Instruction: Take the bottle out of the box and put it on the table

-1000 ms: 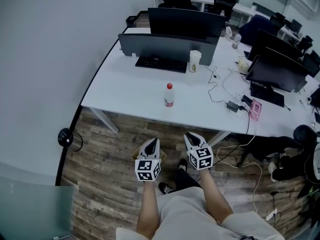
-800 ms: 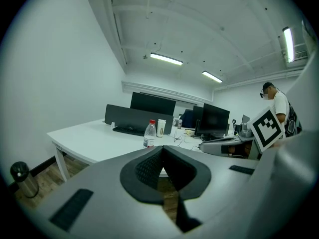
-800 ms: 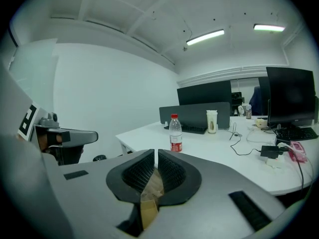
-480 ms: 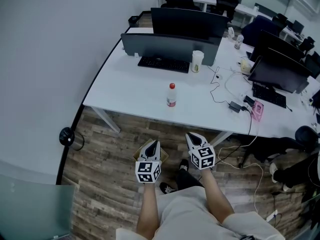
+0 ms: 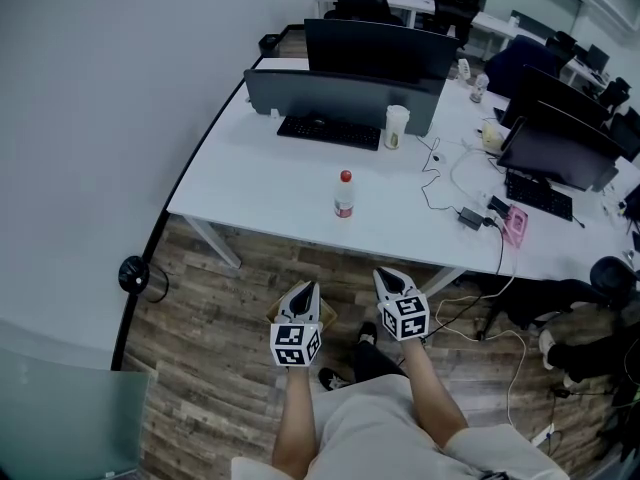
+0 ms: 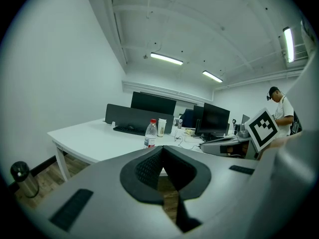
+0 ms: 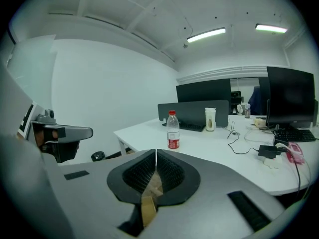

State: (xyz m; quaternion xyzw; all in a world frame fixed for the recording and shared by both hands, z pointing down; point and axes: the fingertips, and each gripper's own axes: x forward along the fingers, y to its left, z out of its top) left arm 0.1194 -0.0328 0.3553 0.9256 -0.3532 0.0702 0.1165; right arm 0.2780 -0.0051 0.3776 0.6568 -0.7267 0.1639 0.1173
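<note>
Bottle (image 5: 344, 194) stands upright on the bench near its front edge, my left tool (image 5: 308, 285) and right tool (image 5: 386, 274) both pressed together on nothing over the box (image 5: 273, 312), so I reckon: hands off, no nudging it.
</note>
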